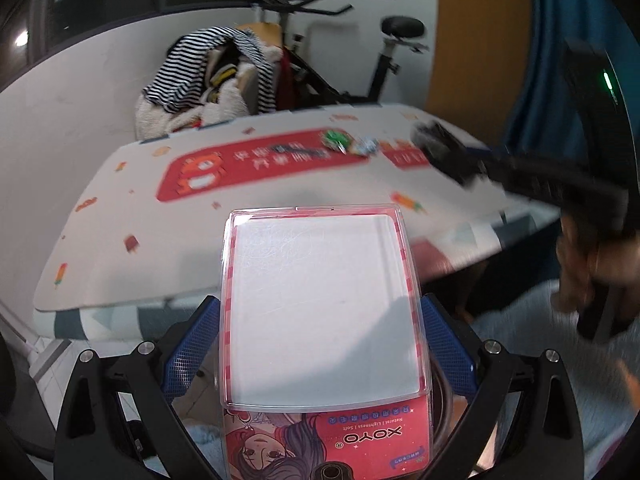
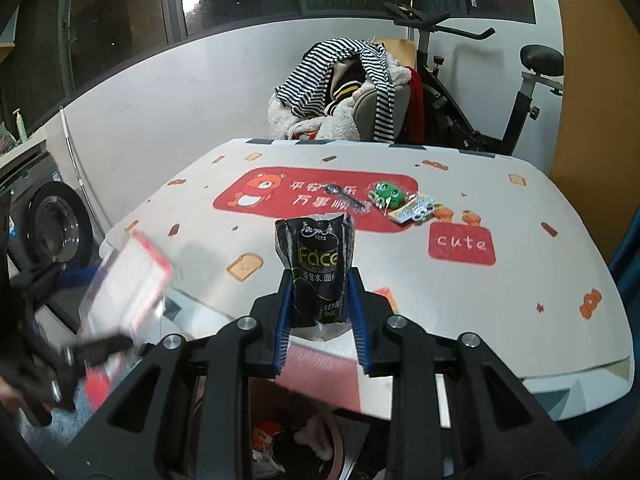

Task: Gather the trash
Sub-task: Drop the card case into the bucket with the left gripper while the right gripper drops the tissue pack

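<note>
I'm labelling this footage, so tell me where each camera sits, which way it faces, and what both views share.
Left wrist: on the left gripper, looking forward over the table; its fingers clamp a clear blister pack; the right gripper shows blurred.
Right wrist: on the right gripper, facing the table's far end; its fingers hold a black tissue packet; the left gripper shows blurred.
Shared: table, green wrapper, exercise bike, striped clothing.

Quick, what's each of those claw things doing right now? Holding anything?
Left gripper: closed on a clear plastic package with a pink card.
Right gripper: closed on a black tissue pack.
</note>
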Demonstrator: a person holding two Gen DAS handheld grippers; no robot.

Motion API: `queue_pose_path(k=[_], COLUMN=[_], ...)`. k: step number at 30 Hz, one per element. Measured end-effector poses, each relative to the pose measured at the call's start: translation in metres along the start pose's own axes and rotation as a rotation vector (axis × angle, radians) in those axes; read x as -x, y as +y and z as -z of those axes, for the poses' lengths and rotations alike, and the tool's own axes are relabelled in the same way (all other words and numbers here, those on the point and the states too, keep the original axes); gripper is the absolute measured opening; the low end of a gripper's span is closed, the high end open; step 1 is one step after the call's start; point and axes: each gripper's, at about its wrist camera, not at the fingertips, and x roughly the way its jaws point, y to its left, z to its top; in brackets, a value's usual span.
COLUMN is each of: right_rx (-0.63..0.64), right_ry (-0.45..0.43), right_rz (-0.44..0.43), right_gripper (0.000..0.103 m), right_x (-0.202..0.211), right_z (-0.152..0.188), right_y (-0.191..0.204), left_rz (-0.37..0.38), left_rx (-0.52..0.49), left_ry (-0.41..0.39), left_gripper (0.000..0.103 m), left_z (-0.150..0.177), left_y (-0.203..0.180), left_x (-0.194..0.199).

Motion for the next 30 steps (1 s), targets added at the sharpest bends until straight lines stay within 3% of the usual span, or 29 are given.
queue_pose_path(k=[6, 17, 30], right_rx=[-0.024, -0.057, -0.11], right_ry=[0.016, 0.053, 0.075], right_rz=[-0.001, 0.012, -0.001], right_gripper=[0.029, 0.029, 0.029], right_x=[0.001, -0.005, -0.008], right_z=[0.013, 0.031, 0.057], right_y=[0.004, -0.001, 0.005], left_rz=[0.025, 0.065, -0.047], left_rx=[0.005, -0.028, 0.141], left_ry=[0.069, 0.144, -0.005], left_gripper=[0.095, 0.096, 0.096], left_z=[0.031, 0.057, 0.044], left_y=[-0.009, -0.017, 0.021], left_x=[-0.022, -0.057, -0.022])
